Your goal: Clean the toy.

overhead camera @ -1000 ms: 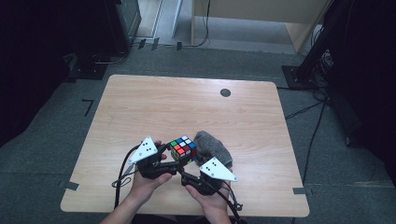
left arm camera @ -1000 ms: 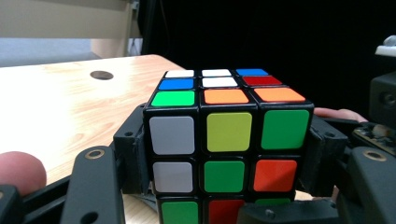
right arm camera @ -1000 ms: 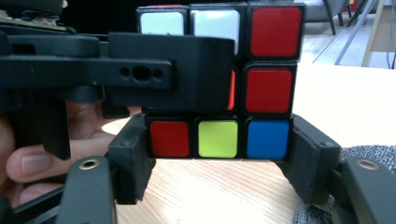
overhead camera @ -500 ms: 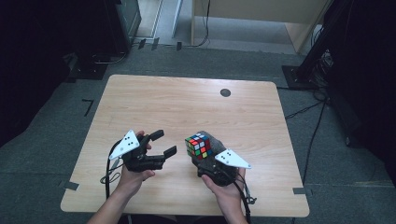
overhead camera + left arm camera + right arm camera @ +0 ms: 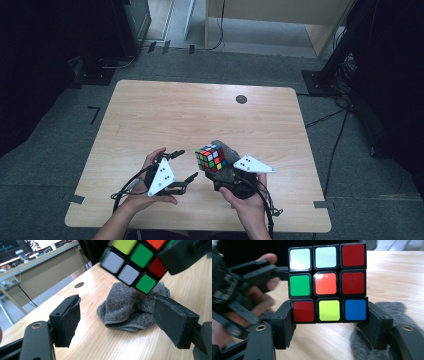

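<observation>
Each of the person's 2 handheld grippers, left gripper (image 5: pixel 181 165) and right gripper (image 5: pixel 227 179), has a black body, brass-ringed screws, dark padded jaws, a pale 3-cornered top plate and black trailing cable.

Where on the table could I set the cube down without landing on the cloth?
The whole far half of the table is bare wood, up to the small dark hole near the far edge. The left side beyond the left gripper is also free. It is crowded near the front: the grey cloth lies under the Rubik's cube held in the right gripper.
</observation>
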{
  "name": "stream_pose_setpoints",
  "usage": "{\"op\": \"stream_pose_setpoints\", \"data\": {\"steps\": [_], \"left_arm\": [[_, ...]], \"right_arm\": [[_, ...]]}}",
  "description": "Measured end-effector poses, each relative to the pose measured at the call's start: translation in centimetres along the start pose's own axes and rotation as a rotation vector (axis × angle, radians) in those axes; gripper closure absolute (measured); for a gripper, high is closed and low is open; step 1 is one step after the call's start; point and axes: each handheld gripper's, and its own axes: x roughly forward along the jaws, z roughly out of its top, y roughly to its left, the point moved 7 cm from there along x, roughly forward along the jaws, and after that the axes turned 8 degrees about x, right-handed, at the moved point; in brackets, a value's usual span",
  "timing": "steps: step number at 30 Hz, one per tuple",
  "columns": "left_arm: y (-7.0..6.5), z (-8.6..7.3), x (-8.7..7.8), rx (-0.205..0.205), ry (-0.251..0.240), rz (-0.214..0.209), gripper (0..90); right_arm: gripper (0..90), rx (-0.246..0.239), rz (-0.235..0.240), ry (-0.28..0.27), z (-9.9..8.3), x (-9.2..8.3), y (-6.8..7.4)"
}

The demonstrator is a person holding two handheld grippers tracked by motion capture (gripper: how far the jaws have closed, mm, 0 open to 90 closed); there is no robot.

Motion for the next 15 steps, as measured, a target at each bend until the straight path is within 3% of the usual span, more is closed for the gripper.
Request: {"op": "stream_pose_setpoints", "data": {"steps": [5, 11, 15], "left_arm": [[-0.7, 0.1, 0.2, 0.112, 0.018, 0.037, 22.3], [-1.3, 0.5, 0.3, 0.148, 0.005, 0.039, 25.4], [-1.5, 0.4, 0.3, 0.152, 0.000, 0.019, 31.7]], "right_arm": [[34.5, -0.012, 0.011, 0.029, -0.5, 0.5, 1.1], [34.4, -0.017, 0.045, 0.093, -1.5, 1.4, 2.4], [34.2, 0.021, 0.082, 0.099, -1.7, 1.6, 2.3]]}}
